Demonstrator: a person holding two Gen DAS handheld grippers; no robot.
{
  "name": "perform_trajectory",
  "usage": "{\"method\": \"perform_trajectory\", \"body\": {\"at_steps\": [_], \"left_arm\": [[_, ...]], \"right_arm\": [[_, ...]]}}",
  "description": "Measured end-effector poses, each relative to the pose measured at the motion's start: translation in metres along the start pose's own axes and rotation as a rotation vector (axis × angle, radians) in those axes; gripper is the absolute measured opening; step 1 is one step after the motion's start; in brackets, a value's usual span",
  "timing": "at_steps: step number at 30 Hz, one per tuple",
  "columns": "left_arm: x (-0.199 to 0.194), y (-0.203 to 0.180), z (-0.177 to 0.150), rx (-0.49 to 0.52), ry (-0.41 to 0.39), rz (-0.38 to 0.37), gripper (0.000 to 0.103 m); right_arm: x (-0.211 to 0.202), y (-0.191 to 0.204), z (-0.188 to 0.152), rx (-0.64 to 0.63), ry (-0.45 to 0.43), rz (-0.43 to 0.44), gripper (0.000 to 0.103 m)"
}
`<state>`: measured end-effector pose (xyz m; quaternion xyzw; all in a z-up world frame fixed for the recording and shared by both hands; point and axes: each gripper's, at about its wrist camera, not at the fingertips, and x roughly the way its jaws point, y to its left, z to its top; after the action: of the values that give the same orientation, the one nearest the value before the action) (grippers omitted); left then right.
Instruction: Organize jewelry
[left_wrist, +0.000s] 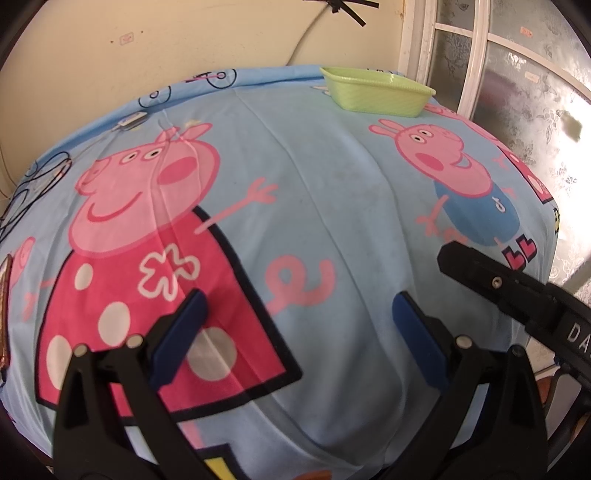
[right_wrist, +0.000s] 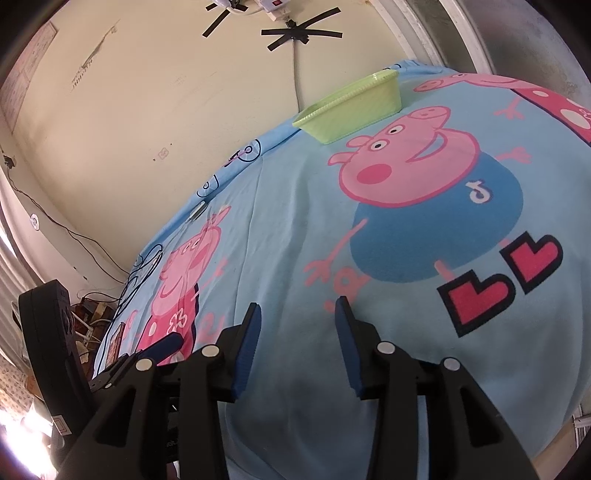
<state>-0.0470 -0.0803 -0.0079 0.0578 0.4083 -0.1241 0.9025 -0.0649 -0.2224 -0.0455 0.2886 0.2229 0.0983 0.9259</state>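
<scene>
A light green plastic basket (left_wrist: 376, 92) (right_wrist: 351, 110) stands at the far edge of a table under a blue cartoon-pig cloth (left_wrist: 332, 184) (right_wrist: 288, 221). Far left on the cloth lie a small silvery piece on a thin chain (left_wrist: 131, 121) (right_wrist: 197, 210) and a black cord (left_wrist: 44, 181) (right_wrist: 144, 266). A brown item (left_wrist: 3, 306) (right_wrist: 118, 336) shows at the left edge. My left gripper (left_wrist: 299, 306) hovers open over the near cloth, holding nothing. To its right, my right gripper (right_wrist: 297, 310) is also open and holds nothing, its jaws narrower apart.
A cream wall runs behind the table, with a white-framed frosted glass door (left_wrist: 517, 92) at the right. The right tool's black body (left_wrist: 517, 295) reaches in beside my left gripper. Cables and clutter (right_wrist: 92, 295) lie on the floor off the table's left side.
</scene>
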Motion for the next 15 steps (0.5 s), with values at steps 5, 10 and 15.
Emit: {"method": "perform_trajectory", "body": {"at_steps": [5,10,15], "left_arm": [[0.0001,0.0006,-0.0001,0.001,0.000,-0.001,0.097],[0.0001,0.0004,-0.0001,0.001,0.000,-0.001,0.097],[0.0002,0.0005,-0.0001,0.002,0.000,-0.001,0.097]], "right_arm": [[-0.0015,-0.0006,-0.0017,0.009,-0.004,0.005,0.017],[-0.0018,-0.0010,-0.0016,0.009,-0.005,0.006,0.017],[-0.0019,-0.0006,-0.0019,0.009,-0.005,0.006,0.017]]}}
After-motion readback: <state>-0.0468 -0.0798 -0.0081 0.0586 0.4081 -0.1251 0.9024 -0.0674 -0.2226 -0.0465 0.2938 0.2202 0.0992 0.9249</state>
